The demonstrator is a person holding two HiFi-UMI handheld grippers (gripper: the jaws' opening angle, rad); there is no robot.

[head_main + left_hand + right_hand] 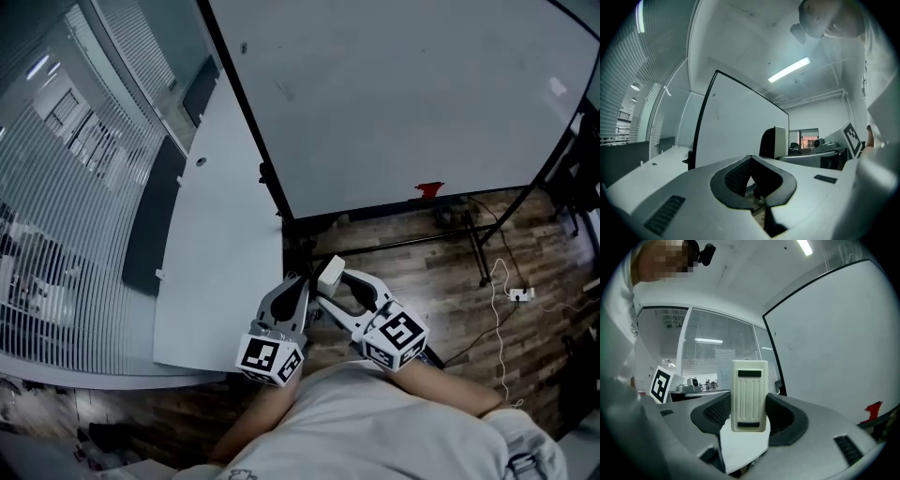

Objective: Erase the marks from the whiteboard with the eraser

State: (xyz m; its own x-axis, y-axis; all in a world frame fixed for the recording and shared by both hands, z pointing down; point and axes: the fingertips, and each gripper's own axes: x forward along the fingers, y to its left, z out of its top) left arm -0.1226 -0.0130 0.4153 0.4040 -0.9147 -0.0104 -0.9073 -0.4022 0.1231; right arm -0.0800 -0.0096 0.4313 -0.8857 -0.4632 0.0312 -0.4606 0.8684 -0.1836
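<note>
Right hand-held gripper [749,414] is clamped on the whiteboard eraser [749,396], 1 jaw on each long side and the ribbed cream plastic back facing the camera. In the head view it sits low in the middle of the frame, close to the person's body and well apart from the whiteboard [403,94], which fills the upper right. Left hand-held gripper [750,159], just beside the right one, has its jaws together with nothing between them; only wooden floor [441,272] shows through the gap below the pads. The target is 1 small red mark [429,189] at the board's bottom edge, right of centre in the head view and at the far right in the right gripper view. There are also a few faint grey specks further up the board. No wiping yet, I'd say: the eraser has to be carried up and forward first. It looks light, with a stiff shell, so the side grip on the ribbed body should hold. Smooth plastic could twist in the pads under hard pressure, so it wants pressing flat and square to the board. The white tabletop [225,234] runs down the left.
</note>
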